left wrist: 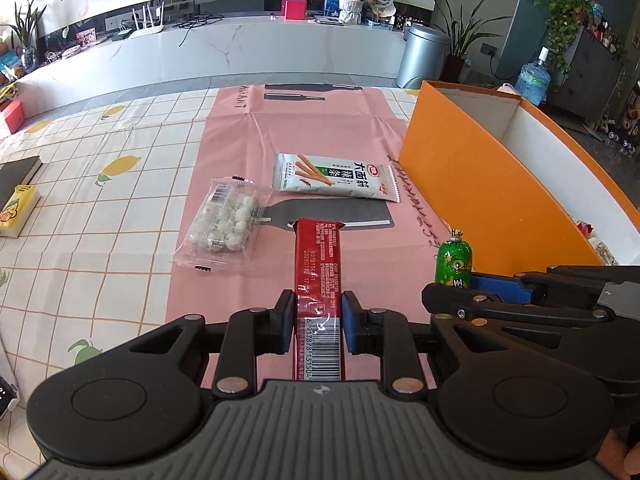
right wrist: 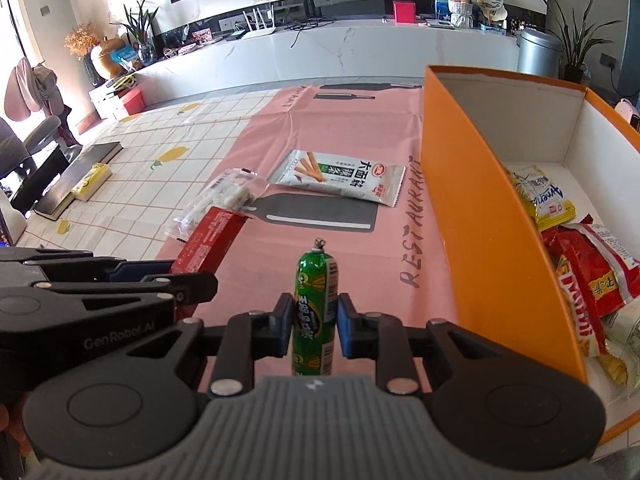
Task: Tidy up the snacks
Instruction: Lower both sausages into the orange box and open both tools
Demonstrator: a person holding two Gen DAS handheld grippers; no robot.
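Note:
My left gripper [left wrist: 318, 326] is shut on a long red snack bar [left wrist: 318, 264] that sticks out forward above the pink mat. My right gripper [right wrist: 314, 326] is shut on a green sausage stick [right wrist: 315, 300]; it also shows in the left wrist view [left wrist: 454, 262]. The red bar shows at left in the right wrist view [right wrist: 210, 240]. On the mat lie a clear pack of white candies [left wrist: 226, 224] and a white spicy-strip packet [left wrist: 336, 178]. An orange box [right wrist: 476, 208] at the right holds several snack bags [right wrist: 588, 264].
A pink mat [left wrist: 304, 132] lies on a checked tablecloth [left wrist: 100, 208]. A yellow carton [left wrist: 16, 210] and a dark book [left wrist: 16, 172] lie at the left. The two grippers sit side by side, close to the orange box wall [left wrist: 480, 196].

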